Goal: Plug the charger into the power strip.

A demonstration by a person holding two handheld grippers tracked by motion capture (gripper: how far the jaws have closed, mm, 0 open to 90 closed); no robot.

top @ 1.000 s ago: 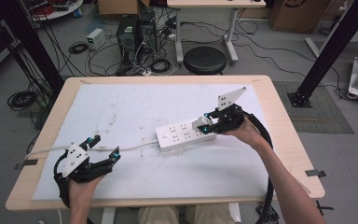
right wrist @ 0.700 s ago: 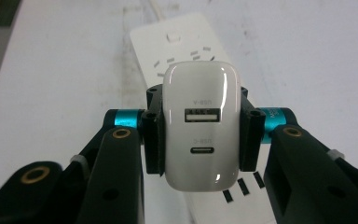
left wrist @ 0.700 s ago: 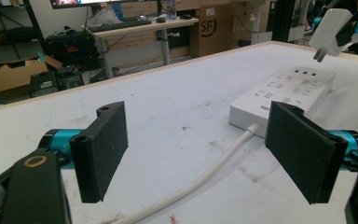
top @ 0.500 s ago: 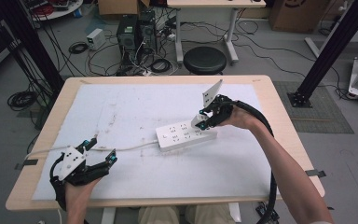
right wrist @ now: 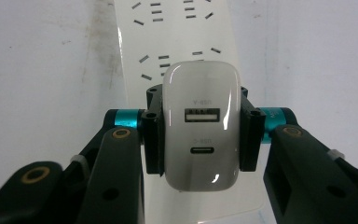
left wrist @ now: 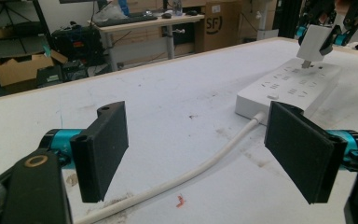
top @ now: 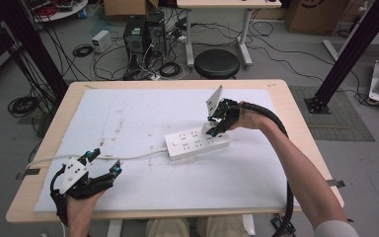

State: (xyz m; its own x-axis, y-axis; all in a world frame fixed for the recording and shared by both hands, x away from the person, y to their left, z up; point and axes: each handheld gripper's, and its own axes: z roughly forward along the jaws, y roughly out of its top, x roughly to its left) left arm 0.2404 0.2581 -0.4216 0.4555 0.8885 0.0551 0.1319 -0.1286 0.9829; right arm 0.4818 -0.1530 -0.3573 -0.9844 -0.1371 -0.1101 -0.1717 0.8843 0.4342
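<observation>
A white power strip [top: 193, 144] lies on the white mat right of the table's middle, and its white cable [top: 131, 157] runs left. My right gripper [top: 212, 126] points down over the strip's right end, shut on a white USB charger [top: 209, 129]. In the right gripper view the charger [right wrist: 201, 128] is clamped between both pads, port face toward the camera, with the strip's sockets [right wrist: 177, 37] below it. My left gripper [top: 105, 162] rests near the front left edge, open, with only the cable [left wrist: 191, 171] running on the mat below its jaws. From there the strip [left wrist: 293, 86] and the charger [left wrist: 313, 44] show far off.
The white mat [top: 143, 118] covers most of the wooden table [top: 39, 148]. Behind the table stand a black stool [top: 218, 63], a desk, computer cases [top: 140, 37] and loose floor cables. Black frame posts [top: 360, 47] rise at the right and left.
My right hand has carried the charger left, from beyond the strip's right end to above its sockets, and tipped its grey plate upright. The left gripper has barely moved.
</observation>
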